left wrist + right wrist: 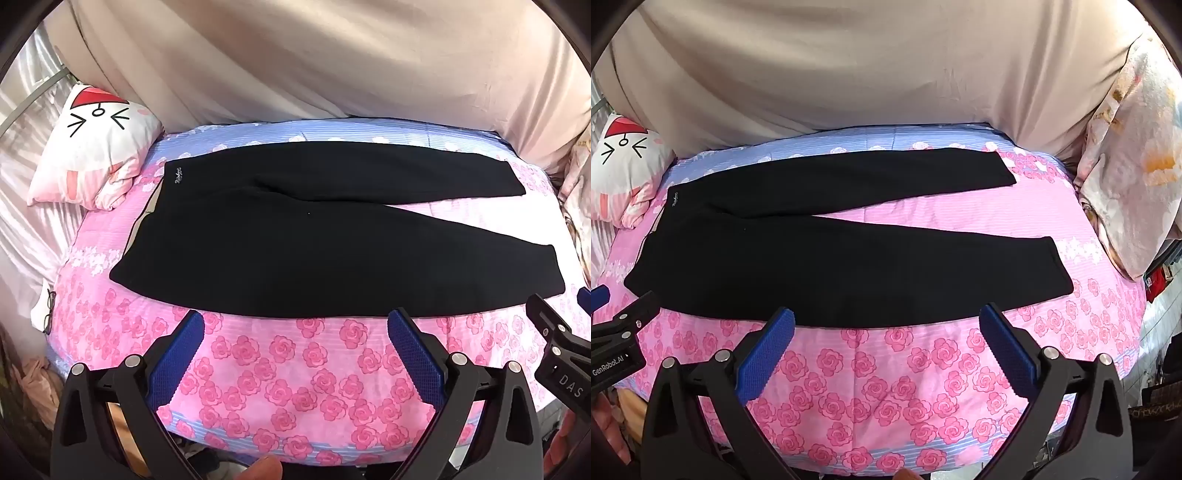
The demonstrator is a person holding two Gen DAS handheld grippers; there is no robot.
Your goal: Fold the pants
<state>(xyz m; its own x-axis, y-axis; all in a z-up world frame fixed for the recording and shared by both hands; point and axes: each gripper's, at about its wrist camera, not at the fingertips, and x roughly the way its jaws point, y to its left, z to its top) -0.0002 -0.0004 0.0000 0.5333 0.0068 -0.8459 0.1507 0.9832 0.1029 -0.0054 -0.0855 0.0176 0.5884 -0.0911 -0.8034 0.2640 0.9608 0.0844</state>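
Left edge first: cartoon-face pillow (98, 147) sits at the far-left corner of the bed, just beside the waistband end of the pants, not touching as far as I can tell.

Black pants (280, 236) lie flat on the rose-print bedsheet (295, 373), unfolded. Long axis runs left-right across the bed. Waistband points left toward the pillow, small white logo (179, 181) at the far-left corner of the waist. Both legs point right and splay apart in a narrow V, pink sheet showing between them. Far leg ends close to the beige curtain (295, 66) side; near leg cuff ends at the right, closer to me.

My left gripper (295, 325) is held over the near edge of the bed, tilted down, jaws spread wide with nothing between them. Blue pads (177, 354) sit just short of the near pant leg, no contact.

My right gripper (886, 319) is the same: wide apart, empty, tips right at the hem line of the near leg's edge, contact unclear from this angle.

Far right: floral quilt (1134, 155) bunched against the bed's right side, well apart from the cuffs.
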